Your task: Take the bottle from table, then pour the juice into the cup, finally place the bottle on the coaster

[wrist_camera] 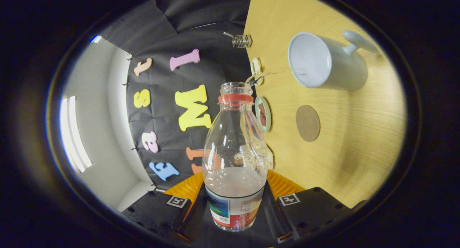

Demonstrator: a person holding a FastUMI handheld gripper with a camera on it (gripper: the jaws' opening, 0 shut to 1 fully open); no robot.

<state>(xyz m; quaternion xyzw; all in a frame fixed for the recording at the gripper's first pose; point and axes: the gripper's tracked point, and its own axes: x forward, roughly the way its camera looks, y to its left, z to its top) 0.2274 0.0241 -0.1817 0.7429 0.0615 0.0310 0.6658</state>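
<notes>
Pouring well from here depends first on the table [359, 140], which appears rotated to one side of the gripper view, a sign that the gripper [235, 199] is rolled over with the bottle. The cup [325, 63] stands on that table well beyond the bottle's mouth, its opening facing the camera and its handle on the far side; no juice can be seen inside it. The bottle [235, 158] sits between the jaws, which are closed on its lower body at the label, both fingers pressing its sides. It is uncapped, with pale liquid gathered low in it, near the jaws.

As I judge it, the step in hand is the pour, and the mouth is not yet over the cup. Bring the neck in above the rim before tilting further, then roll slowly, because the liquid will rush once it reaches the narrow neck.

The coaster [308, 123], a small brown disc, lies bare on the table near the cup, between it and the gripper; keep the drip off it.
</notes>
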